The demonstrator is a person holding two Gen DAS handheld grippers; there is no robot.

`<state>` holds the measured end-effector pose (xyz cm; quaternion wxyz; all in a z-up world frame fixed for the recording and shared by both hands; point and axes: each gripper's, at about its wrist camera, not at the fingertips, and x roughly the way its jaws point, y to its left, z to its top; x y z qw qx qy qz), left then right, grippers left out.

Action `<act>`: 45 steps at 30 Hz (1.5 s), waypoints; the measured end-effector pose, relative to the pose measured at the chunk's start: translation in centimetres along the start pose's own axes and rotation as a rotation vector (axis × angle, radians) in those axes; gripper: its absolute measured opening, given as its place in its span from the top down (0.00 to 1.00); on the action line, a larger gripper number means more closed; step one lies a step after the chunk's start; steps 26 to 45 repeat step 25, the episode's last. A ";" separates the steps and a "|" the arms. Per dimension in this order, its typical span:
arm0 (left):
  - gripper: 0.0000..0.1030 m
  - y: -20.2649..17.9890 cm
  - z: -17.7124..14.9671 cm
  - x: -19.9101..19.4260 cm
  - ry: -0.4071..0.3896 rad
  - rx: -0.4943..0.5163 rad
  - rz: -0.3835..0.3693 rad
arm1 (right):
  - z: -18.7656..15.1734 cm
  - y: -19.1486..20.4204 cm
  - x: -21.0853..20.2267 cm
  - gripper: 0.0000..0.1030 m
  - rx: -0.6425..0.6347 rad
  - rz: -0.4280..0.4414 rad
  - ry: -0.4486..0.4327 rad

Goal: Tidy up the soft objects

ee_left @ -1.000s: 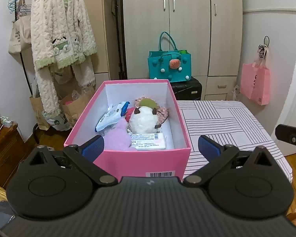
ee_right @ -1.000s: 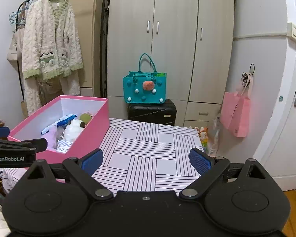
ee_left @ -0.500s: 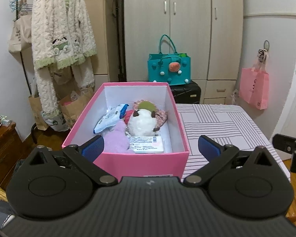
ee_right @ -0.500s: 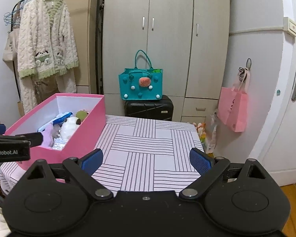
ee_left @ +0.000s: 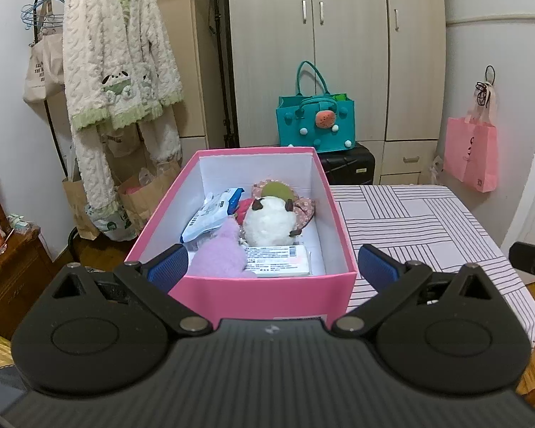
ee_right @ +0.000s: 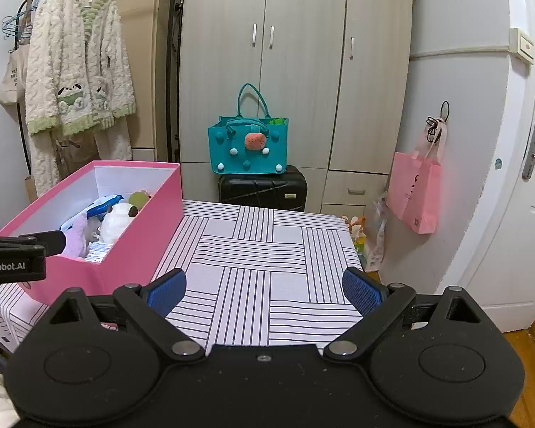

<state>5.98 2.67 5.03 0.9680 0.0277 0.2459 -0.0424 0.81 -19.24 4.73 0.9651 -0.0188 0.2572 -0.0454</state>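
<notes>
- Here the left wrist view looks straight down into the pink box [ee_left: 264, 294], so its contents show clearly: a white plush [ee_left: 270, 226], a purple fluffy item [ee_left: 222, 255], a blue-and-white packet [ee_left: 212, 215], a flat white pack with a printed label [ee_left: 278, 261] and a floral piece with a green round part [ee_left: 281, 196].
- The right wrist view shows the same pink box [ee_right: 139, 239] only from the side, at the left of the tabletop [ee_right: 267, 267], and most of its contents are hidden by the near wall.
- Only the right wrist view shows the white door [ee_right: 517, 214] with its handle, and the wide bare striped part of the tabletop in front of the right tongs [ee_right: 264, 290].
- The box stands near the front left corner of the tabletop [ee_left: 410, 228]; the striped cloth to its right carries nothing up to the right edge.
- Behind the tabletop stand a black suitcase [ee_right: 264, 189] with a teal bag [ee_right: 249, 146] on it, and a pink bag [ee_right: 415, 192] hangs on the wall.
- The left tongs [ee_left: 271, 267] are wide open and hold nothing; the blue pads sit on either side of the near end of the box, and I cannot tell if they touch it.
- The right tongs are also wide open and empty, above the bare cloth.
</notes>
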 end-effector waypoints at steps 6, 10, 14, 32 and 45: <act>0.00 0.1 -0.1 -0.1 -0.014 0.006 -0.001 | -0.1 0.0 0.1 0.06 0.004 0.000 0.004; 0.00 0.0 -0.1 0.0 -0.009 0.009 -0.004 | -0.2 -0.1 0.2 0.06 0.005 0.001 0.010; 0.00 0.0 -0.2 0.0 0.000 0.007 -0.018 | -0.2 -0.3 0.4 0.06 0.007 0.006 0.016; 0.00 0.0 0.0 -0.2 -0.006 0.013 -0.021 | -0.2 -0.2 0.5 0.06 0.003 0.012 0.019; 0.00 0.0 0.0 -0.2 -0.006 0.013 -0.021 | -0.2 -0.2 0.5 0.06 0.003 0.012 0.019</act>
